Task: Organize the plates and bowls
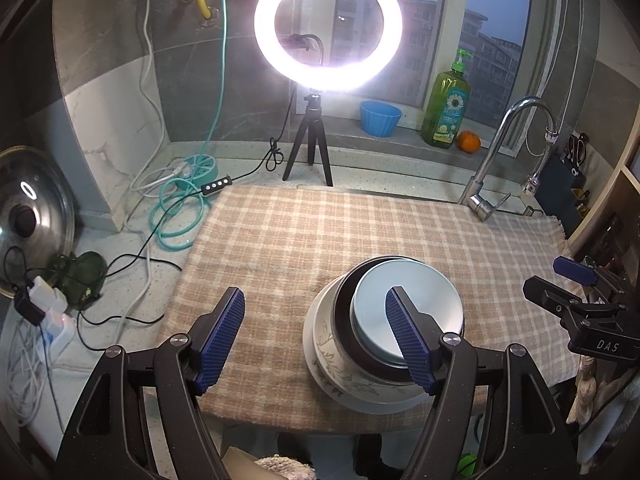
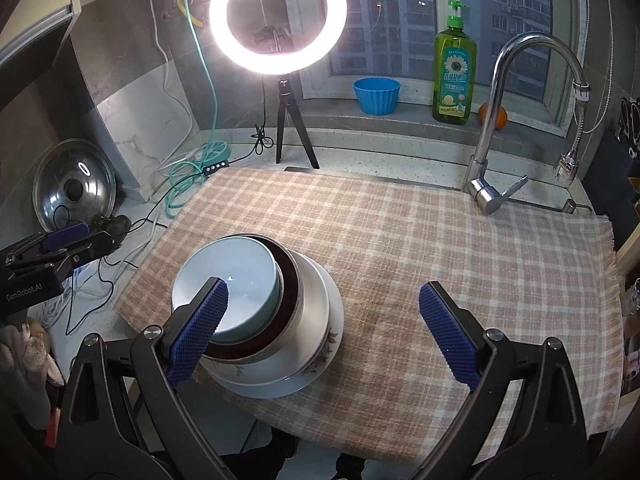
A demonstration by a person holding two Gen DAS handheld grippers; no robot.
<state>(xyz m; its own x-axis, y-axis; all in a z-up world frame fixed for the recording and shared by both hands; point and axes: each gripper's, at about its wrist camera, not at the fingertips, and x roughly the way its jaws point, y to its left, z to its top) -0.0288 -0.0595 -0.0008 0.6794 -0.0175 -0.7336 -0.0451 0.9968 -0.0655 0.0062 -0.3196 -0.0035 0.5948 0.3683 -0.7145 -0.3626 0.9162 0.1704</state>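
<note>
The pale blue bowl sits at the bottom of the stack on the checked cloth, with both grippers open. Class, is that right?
Not quite: the pale blue bowl sits on top of the stack, as the right wrist view shows. Both the left gripper and right gripper are open.

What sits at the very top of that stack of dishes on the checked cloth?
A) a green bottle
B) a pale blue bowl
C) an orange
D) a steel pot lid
B: the pale blue bowl is nested on top, inside a dark-rimmed bowl, which sits in a white bowl on the floral plate; both hand-held grippers are open and empty.
</note>
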